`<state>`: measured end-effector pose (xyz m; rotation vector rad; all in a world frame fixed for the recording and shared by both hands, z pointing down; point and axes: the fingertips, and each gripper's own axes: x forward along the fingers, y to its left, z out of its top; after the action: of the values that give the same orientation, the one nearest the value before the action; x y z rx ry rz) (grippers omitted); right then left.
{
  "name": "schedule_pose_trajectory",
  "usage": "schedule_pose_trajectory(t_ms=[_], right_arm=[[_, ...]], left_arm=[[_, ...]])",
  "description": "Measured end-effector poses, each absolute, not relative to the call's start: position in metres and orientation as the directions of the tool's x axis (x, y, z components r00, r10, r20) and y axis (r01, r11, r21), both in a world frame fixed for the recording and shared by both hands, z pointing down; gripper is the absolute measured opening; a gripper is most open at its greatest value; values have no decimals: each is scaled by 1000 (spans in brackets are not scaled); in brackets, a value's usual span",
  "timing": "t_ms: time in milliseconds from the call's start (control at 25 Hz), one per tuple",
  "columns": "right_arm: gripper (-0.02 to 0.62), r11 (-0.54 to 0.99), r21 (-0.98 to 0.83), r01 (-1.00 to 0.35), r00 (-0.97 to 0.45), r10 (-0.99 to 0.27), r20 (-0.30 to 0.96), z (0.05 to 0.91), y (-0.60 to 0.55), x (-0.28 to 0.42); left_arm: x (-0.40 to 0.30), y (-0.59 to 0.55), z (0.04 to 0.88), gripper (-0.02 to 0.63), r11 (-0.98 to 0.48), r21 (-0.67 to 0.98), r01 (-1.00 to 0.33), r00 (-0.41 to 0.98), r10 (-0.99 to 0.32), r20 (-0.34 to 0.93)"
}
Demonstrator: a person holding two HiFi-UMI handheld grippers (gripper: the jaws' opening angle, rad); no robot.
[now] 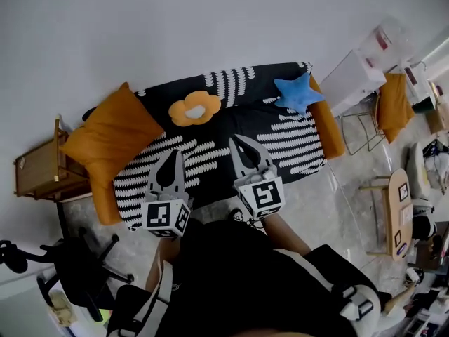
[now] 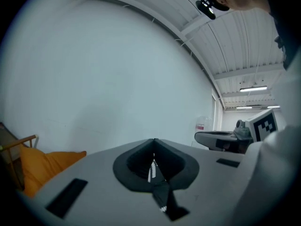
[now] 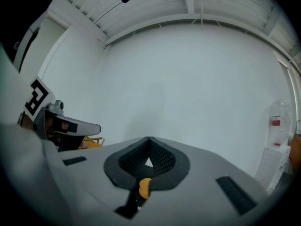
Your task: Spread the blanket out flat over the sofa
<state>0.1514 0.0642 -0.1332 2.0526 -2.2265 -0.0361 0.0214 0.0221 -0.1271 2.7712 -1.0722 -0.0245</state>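
The left gripper and right gripper are held side by side ahead of the person's torso, pointing level. Each has its jaws pressed together on a pinch of the blanket.

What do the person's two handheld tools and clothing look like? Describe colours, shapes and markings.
The grey, tapering left tool and matching right tool each have black, teardrop-shaped inner linings narrowing to a point. Each carries a white cube printed with black square markers at its rear. The person wears a black top.
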Motion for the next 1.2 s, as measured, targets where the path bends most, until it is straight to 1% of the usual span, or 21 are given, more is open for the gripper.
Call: schedule_pose_trajectory(t_ms=[120, 320, 440, 640, 840, 1200], right_arm=[[8, 100, 115, -988, -95, -994, 51, -135, 64, 145], [8, 119, 102, -988, -110, -990, 85, -130, 70, 137], [8, 123, 108, -987, -114, -990, 84, -131, 69, 139], [8, 130, 102, -986, -122, -990, 75, -132, 61, 131], [8, 131, 122, -984, -122, -989, 80, -139, 65, 134], [8, 135, 132, -982, -125, -989, 78, -149, 67, 139]], left_arm=[[19, 23, -132, 23, -729, 138, -670, 739, -673, 32], [13, 31, -136, 23, -728, 145, -670, 738, -674, 30], [16, 29, -134, 22, -731, 148, -666, 742, -670, 27], [11, 22, -139, 22, -740, 108, -664, 746, -666, 23], [18, 27, -147, 22, -750, 72, -658, 753, -658, 24], [20, 26, -154, 22, -757, 72, -649, 760, -650, 16]])
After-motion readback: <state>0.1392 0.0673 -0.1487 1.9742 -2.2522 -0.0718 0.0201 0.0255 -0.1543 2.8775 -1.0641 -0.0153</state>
